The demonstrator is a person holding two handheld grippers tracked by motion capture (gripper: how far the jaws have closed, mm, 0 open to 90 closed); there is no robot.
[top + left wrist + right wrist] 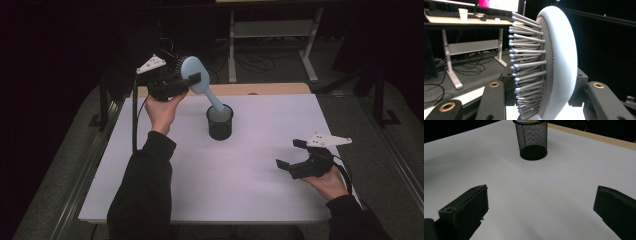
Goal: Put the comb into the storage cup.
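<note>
A light blue hairbrush point(194, 70) hangs tilted above the table, its handle end dipping into a black mesh cup point(220, 122). My left gripper point(192, 79) is shut on the brush's oval head; in the left gripper view the hairbrush point(560, 62) shows side-on, bristles to the left, between the two black jaws. My right gripper point(290, 154) rests low over the white table point(225, 175) at the right, open with nothing between its jaws. The right gripper view looks across bare white surface to the mesh cup point(532, 140), with that gripper point(541, 191) standing wide.
A wooden strip point(270, 89) borders the table's far edge. Beyond it stand a white desk frame point(270, 30) and loose cables on the floor. A paper cup point(463, 13) sits on a desk in the background. Dark metal rails run along both table sides.
</note>
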